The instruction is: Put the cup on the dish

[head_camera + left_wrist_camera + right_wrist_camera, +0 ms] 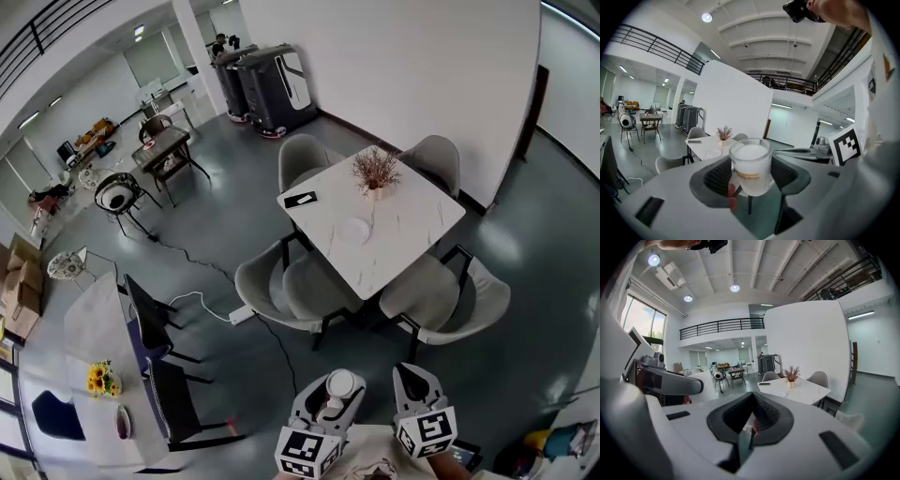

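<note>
A frosted white cup [750, 166] with a yellow band stands upright between the jaws of my left gripper [751, 176], which is shut on it. In the head view the cup [339, 384] sits in the left gripper [330, 398] at the bottom middle. My right gripper [416, 382] is beside it, shut with nothing in it; its jaws [751, 416] meet in the right gripper view. A small white dish [356, 230] lies on the white marble table [412, 220], far ahead of both grippers. The dish [712, 153] also shows small in the left gripper view.
A vase of dried flowers [375, 173] and a black phone [301, 199] share the table. Grey chairs [309, 286] ring it. A cable and power strip [241, 314] lie on the floor at left. Black chairs [155, 323] and another table [103, 375] stand at the left.
</note>
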A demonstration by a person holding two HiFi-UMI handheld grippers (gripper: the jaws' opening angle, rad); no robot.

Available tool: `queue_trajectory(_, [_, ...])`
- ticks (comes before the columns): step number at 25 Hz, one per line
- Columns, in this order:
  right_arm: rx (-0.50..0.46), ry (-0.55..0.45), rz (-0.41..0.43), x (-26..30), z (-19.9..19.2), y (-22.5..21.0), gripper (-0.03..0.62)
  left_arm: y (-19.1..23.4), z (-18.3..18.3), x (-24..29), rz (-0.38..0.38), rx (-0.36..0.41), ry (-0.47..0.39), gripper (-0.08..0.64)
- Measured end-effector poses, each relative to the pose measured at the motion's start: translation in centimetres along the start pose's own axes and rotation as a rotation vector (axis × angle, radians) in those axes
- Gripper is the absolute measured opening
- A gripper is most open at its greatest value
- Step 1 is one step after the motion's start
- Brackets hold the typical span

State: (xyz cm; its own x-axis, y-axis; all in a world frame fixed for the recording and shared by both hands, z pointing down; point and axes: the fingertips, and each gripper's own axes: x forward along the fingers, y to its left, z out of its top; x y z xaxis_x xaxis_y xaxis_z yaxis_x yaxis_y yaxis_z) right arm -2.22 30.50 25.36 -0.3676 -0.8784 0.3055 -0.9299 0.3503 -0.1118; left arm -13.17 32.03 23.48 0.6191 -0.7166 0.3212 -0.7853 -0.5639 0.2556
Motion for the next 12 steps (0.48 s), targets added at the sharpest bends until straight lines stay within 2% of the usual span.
queue_trajectory(5, [-0.006, -0.015, -0.047, 3.0, 0.4, 1.7, 0.005, 4.3, 0.2, 0.0, -0.014, 0.019, 0.019, 0.267])
queue_trajectory(8, [-0.003, 0.008, -0.087, 3.8, 0.0, 1.7, 0.005, 5.8, -0.3, 0.5, -0.035, 0.017, 0.039, 0.267])
queue_trajectory(12, [-0.007, 0.032, -0.097, 5.0, 0.0, 2.1, 0.005, 7.1, -0.2, 1.0, -0.048, 0.009, 0.045, 0.267])
